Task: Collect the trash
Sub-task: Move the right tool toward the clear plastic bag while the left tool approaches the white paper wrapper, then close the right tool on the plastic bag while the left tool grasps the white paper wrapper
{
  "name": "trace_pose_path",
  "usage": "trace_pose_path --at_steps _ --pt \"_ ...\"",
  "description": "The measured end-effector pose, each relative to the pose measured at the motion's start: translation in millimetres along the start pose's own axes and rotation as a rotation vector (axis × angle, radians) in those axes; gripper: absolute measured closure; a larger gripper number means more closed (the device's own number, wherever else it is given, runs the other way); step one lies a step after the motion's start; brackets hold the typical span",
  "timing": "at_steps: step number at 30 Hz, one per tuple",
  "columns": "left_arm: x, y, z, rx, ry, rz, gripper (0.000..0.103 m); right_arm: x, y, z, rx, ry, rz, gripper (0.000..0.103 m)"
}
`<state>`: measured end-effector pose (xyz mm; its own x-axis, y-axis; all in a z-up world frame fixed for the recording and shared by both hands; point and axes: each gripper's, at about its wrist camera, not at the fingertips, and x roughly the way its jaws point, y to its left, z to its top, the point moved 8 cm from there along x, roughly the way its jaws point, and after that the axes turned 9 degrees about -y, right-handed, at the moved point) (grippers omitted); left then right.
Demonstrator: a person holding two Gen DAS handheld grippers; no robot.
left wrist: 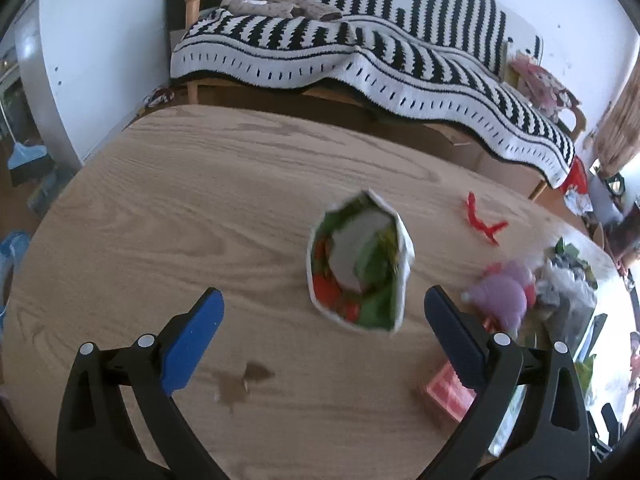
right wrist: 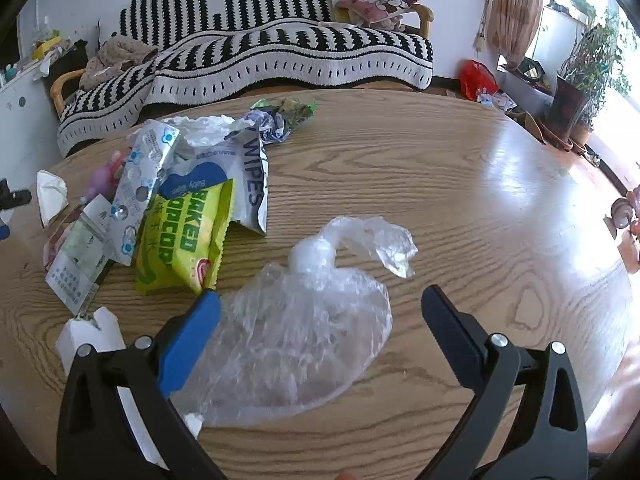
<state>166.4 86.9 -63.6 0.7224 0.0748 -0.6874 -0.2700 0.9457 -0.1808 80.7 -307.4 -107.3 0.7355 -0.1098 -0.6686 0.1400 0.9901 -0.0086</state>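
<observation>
wrapper [left wrist: 358, 266] upright on table [left wrist: 200, 200], long axis vertical, mouth facing camera.

Plastic bag [right wrist: 304, 332] on table [right wrist: 440, 184] btwn tool jaws; popcorn packet [right wrist: 180, 240] left of it; wipes pack [right wrist: 244, 172] behind.

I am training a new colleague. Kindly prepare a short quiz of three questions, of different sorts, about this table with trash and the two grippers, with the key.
1. True or false: the left gripper is shut on the green and white wrapper.
2. Which item lies between the fingers of the right gripper? A: the yellow popcorn bag. B: the clear plastic bag. C: the wipes packet.
3. Fill in: the small red item in the left wrist view lies on the wooden ______.

Key: 1 false, the jaws stand open; 2 B; 3 table.
</observation>
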Motion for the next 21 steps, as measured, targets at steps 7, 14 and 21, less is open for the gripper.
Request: trace_pose_path --at_steps 7,14,21 --pt "11 -5 3 0.071 0.004 0.018 0.005 6 -5 -8 0.075 0.021 0.008 0.006" --pt "25 -14 -7 0.12 0.029 0.025 0.005 2 0 -18 0.037 0.03 -0.033 0.006" --pt "43 -9 -9 0.143 0.026 0.035 0.05 13 -7 -21 0.043 0.042 0.005 0.033"
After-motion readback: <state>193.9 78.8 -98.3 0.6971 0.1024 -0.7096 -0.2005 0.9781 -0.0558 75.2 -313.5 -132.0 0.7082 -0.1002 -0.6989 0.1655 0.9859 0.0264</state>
